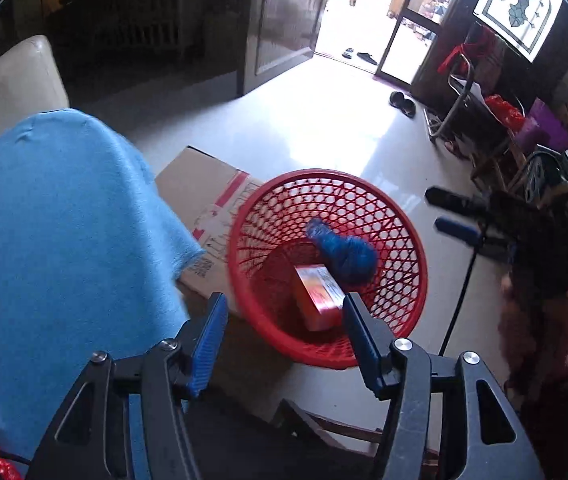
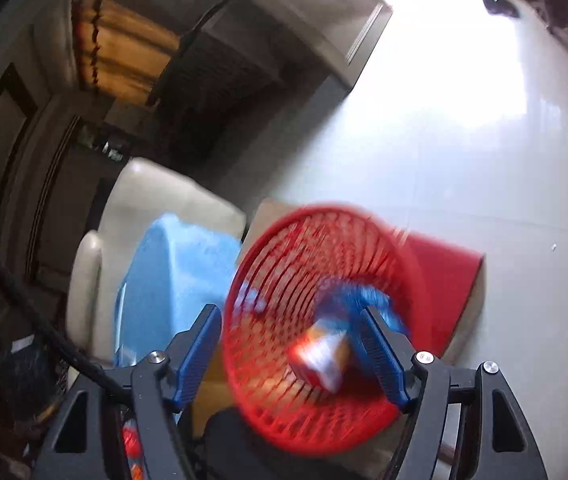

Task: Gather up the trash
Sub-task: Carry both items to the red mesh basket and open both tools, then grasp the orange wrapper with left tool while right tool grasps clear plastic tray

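Closest to me, my left gripper has its jaws spread apart with nothing between the blue pads, and no pad touches anything. Just past its fingertips stands the red mesh basket, tipped so that its mouth faces me. Inside it, right ahead of the gap between the left fingers, lies an orange-red carton, and just beyond that sits a crumpled blue wad resting against the basket wall. My right gripper is likewise released, jaws wide and gripping nothing; its view is blurred, but the basket fills the space directly ahead of the fingers, with the carton near the right finger and the blue wad just behind it. To the left of both grippers a light blue cloth is draped over a raised shape, and behind it I see a cream upholstered seat. Beyond the basket a cardboard box lies flat on the pale glossy floor. Far ahead of the left gripper an open doorway lets in bright light, with dark slippers near it.
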